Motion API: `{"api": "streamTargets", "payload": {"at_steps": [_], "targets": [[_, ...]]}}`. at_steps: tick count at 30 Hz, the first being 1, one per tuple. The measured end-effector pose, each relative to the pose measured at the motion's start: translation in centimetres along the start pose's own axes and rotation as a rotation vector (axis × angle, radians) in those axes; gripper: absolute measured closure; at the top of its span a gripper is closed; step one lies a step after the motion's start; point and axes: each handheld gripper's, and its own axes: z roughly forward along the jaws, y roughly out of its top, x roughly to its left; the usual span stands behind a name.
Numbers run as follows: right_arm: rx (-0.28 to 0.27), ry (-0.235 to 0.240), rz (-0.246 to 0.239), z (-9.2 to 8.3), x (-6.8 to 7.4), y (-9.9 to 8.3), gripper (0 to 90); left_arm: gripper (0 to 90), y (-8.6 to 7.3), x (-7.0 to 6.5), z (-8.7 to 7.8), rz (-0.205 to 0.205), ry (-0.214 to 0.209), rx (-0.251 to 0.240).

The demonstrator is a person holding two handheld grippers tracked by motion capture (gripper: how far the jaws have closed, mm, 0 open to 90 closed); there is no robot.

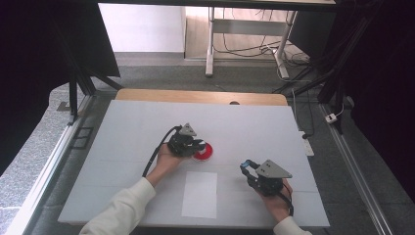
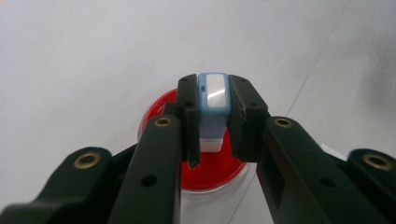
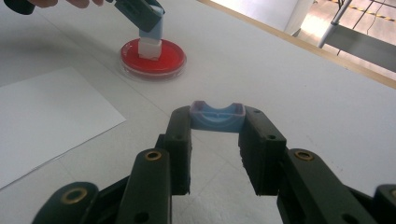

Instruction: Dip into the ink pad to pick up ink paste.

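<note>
The left hand-held gripper is closed on a small light-blue plastic stamp block with a white top face, both black jaws pressing its sides. The block's white lower end rests in the red-filled round clear dish that lies on the white surface; from the right gripper view the stamp block stands tilted, its white foot touching the red of the dish near the middle. In the high view the left hand-held gripper sits just left of the dish, the person's left hand coming up from the bottom edge in a white sleeve. The right hand-held gripper is clamped on a light-blue plastic cap with a curved notch in its upper edge (its hollow side faces the camera), held clear above the surface and well apart from the dish. In the high view this right hand-held gripper hangs to the right of a white rectangular sheet of paper, which lies flat between the two hands, just below the dish.
</note>
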Motion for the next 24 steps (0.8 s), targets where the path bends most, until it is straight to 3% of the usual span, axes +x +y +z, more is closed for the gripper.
{"api": "streamTargets", "payload": {"at_steps": [14,24], "targets": [[0.0,-0.002,-0.001,-0.05,0.05,0.03,64.7,75.6,-0.25,0.13,0.19,-0.018,-0.007,0.003],[-0.004,-0.001,0.001,-0.05,0.02,0.03,64.7,75.5,-0.14,0.05,-0.12,-0.009,-0.002,-0.008]]}}
